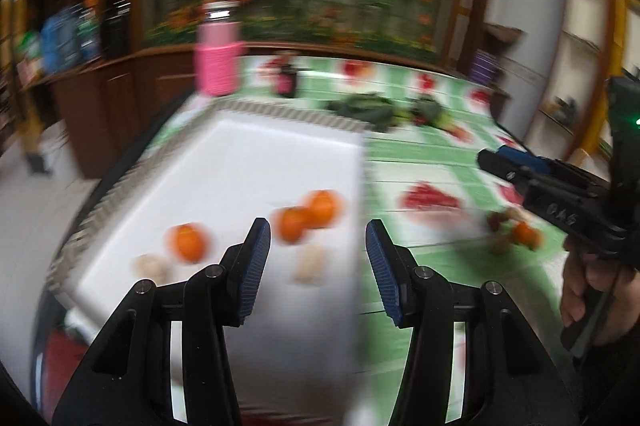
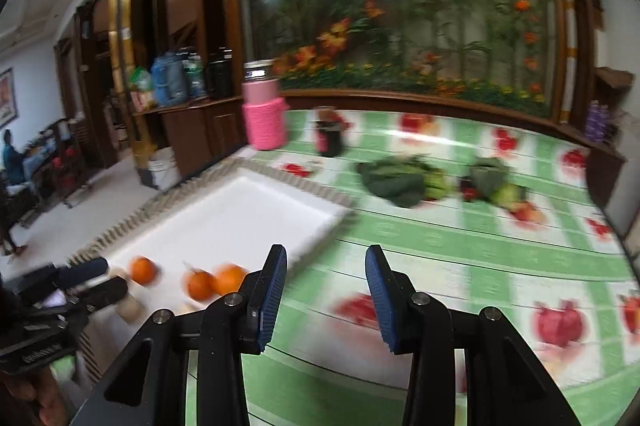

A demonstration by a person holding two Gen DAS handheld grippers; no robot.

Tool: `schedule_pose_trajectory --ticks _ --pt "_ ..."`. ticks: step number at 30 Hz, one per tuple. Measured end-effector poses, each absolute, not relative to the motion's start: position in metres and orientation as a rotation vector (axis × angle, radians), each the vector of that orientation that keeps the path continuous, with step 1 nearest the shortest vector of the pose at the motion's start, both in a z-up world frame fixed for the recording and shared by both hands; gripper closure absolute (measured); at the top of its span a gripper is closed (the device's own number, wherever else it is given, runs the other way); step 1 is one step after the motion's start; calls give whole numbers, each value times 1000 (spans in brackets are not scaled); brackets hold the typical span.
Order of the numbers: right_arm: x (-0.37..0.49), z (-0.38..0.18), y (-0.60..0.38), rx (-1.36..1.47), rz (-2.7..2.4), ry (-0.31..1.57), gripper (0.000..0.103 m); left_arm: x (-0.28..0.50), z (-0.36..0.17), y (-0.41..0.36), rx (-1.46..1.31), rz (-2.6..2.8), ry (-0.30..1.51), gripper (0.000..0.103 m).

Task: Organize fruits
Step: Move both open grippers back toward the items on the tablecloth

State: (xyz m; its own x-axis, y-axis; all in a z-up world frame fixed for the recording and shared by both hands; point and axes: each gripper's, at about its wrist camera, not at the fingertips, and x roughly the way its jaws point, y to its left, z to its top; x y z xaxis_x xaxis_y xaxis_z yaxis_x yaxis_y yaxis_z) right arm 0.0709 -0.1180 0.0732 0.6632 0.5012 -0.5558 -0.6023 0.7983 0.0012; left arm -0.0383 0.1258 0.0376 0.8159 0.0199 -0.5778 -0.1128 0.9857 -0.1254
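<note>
Three oranges (image 1: pixel 188 242) (image 1: pixel 294 224) (image 1: pixel 324 208) lie on the near part of a white tray (image 1: pixel 248 162), with two pale beige pieces (image 1: pixel 310 264) among them. My left gripper (image 1: pixel 318 230) hovers over the tray's right edge, open, with nothing between its blue pads. A fourth orange (image 1: pixel 526 234) sits on the green fruit-print tablecloth beside brownish bits. My right gripper (image 2: pixel 326 254) is open and empty over the tablecloth (image 2: pixel 440 246), right of the tray (image 2: pixel 248 214). It also shows at the right of the left wrist view as a right gripper (image 1: pixel 494 158) held in a hand.
A pink bottle (image 2: pixel 264 118) and a dark jar (image 2: pixel 329 132) stand at the table's far side. Green leafy vegetables (image 2: pixel 394 176) and more produce (image 2: pixel 494 182) lie mid-table. The table's left edge drops to the floor; a wooden cabinet (image 2: pixel 192 134) stands beyond.
</note>
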Motion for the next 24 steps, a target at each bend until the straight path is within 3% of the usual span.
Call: schedule_pose_trajectory --ticks 11,24 --pt "72 52 -267 -155 501 648 63 26 17 19 -6 -269 773 54" --pt "74 21 -270 -222 555 803 63 54 -4 -22 72 -421 841 54"
